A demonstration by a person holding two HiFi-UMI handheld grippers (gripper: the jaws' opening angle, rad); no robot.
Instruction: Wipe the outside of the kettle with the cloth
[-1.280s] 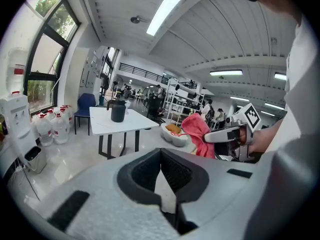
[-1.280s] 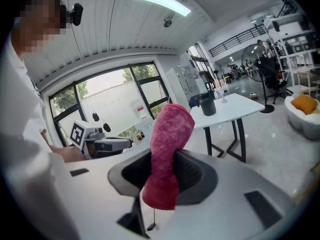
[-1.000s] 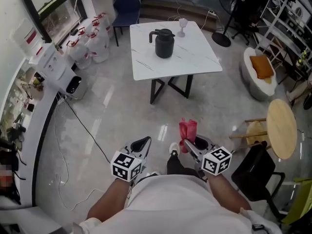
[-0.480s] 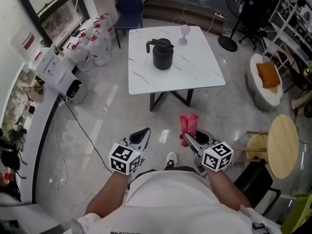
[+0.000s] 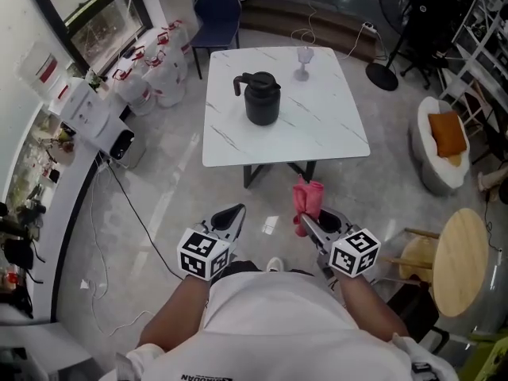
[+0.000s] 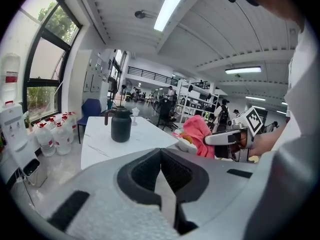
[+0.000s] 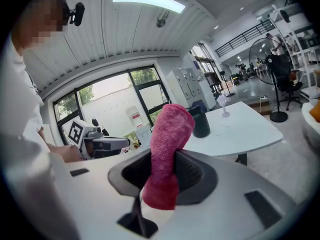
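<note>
Pink cloth (image 7: 167,149) in right hand-held gripper (image 7: 164,173) (kettle (image 5: 261,99) well apart, on table (image 5: 317,125))

On tabletop (image 5: 317,125): kettle (image 5: 261,99) set left of centre, glass (image 5: 303,60) behind it, toward right. chair (image 5: 218,14) placed behind tabletop. cloth (image 5: 308,199) gripped in right tongs (image 5: 305,225), before tabletop; left tongs (image 5: 236,211) to left, well apart from kettle.

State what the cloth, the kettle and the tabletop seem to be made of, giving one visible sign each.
The cloth: pink terry fabric, likely cotton or microfibre; fuzzy pile.
The kettle: matt black, coated metal or plastic; even, dull surface.
The tabletop: white marble or marble-look slab; thin grey veins.
</note>
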